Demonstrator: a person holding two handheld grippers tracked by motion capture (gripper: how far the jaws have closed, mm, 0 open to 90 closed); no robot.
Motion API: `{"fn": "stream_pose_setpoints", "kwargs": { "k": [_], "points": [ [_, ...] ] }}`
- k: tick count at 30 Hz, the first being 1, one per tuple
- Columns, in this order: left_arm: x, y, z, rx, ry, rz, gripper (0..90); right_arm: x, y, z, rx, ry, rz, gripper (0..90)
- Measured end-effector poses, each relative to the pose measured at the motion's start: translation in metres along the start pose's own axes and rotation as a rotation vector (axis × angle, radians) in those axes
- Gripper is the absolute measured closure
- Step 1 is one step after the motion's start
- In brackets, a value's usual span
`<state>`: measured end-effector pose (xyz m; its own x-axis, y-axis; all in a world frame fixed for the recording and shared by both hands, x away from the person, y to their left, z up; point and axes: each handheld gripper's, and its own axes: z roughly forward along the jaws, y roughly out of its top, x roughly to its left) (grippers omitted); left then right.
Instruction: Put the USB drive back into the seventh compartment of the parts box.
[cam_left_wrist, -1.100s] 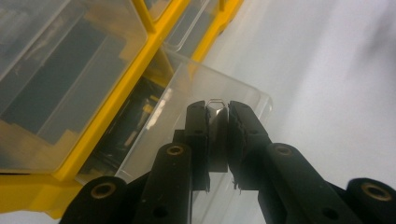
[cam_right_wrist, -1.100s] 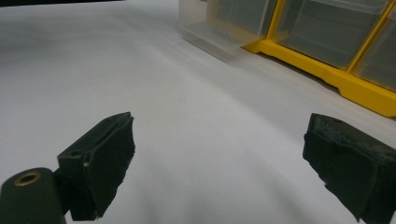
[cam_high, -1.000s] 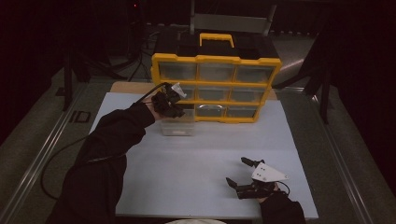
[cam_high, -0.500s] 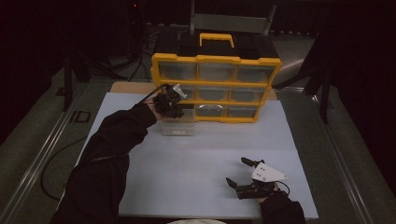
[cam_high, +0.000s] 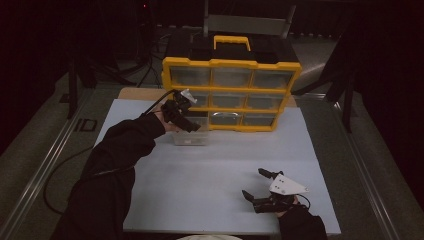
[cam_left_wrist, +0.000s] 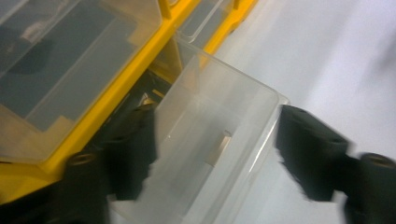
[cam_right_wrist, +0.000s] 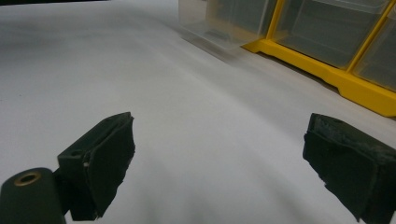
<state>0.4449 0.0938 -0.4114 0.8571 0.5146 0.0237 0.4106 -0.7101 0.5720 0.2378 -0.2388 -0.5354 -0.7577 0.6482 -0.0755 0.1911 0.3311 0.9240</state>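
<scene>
**One drawer pulled out, both grippers open**

Two grippers work at a white table (cam_high: 210, 200) before a yellow organizer (cam_high: 231, 95). A clear drawer (cam_high: 192, 132) from the bottom row's left slot stands on the table, drawn well out, its back end near the slot. The left gripper (cam_high: 186, 119) hovers at the drawer. Its jaws have just been opening: in the left gripper view they straddle the drawer (cam_left_wrist: 219, 154) with a gap at each side, so nothing is clamped. The drawer looks empty apart from a small tab moulded inside its front wall. The right gripper (cam_high: 257, 186) rests near the table's front edge, well apart from the drawer, jaws spread wide and holding nothing; its own view looks across bare table toward the drawer (cam_right_wrist: 219, 21) and the organizer (cam_right_wrist: 327, 60).

Risks, as judged from this position:
- With the grip released, a jaw that brushes the drawer wall while withdrawing could skew the drawer or push it askew against the slot.
- If the drawer's rear has left the slot, a crooked return could jam it on the yellow frame.
- The trailing cable may snag the organizer's corner.
</scene>
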Motion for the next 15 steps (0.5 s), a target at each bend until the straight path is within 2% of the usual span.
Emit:
{"fn": "stream_pose_setpoints", "kwargs": {
  "k": [2, 3, 5, 6, 10, 12, 13, 15],
  "points": [
    [-0.001, -0.001, 0.000, 0.000, 0.001, -0.001, 22.4, 0.000, 0.000, 0.000, 0.001, 0.001, 0.000, 8.9],
    [-0.001, -0.003, -0.001, -0.005, -0.042, -0.001, 15.5, -0.001, 0.000, 0.000, 0.002, 0.003, 0.000, 8.9],
    [-0.001, -0.004, -0.002, -0.003, -0.041, -0.006, 14.2, 0.000, 0.000, 0.000, 0.002, -0.001, -0.001, 8.9],
    [-0.001, -0.004, -0.001, -0.005, -0.024, -0.012, 14.2, 0.000, 0.000, 0.000, 0.002, -0.001, -0.001, 8.9],
    [-0.002, -0.009, -0.001, -0.006, -0.053, -0.022, 0.6, -0.001, 0.000, 0.000, 0.004, 0.000, 0.002, 8.9],
    [-0.002, -0.010, -0.002, -0.011, -0.057, -0.017, 0.4, 0.000, 0.000, 0.000, 0.003, -0.002, 0.000, 8.9],
    [-0.001, -0.012, -0.004, -0.024, -0.059, -0.027, 0.4, 0.000, 0.000, 0.000, 0.004, -0.002, -0.002, 8.9],
    [0.000, -0.014, -0.007, -0.027, -0.060, -0.015, 0.4, -0.001, 0.000, 0.000, 0.002, 0.000, 0.002, 8.9]
  ]
}}
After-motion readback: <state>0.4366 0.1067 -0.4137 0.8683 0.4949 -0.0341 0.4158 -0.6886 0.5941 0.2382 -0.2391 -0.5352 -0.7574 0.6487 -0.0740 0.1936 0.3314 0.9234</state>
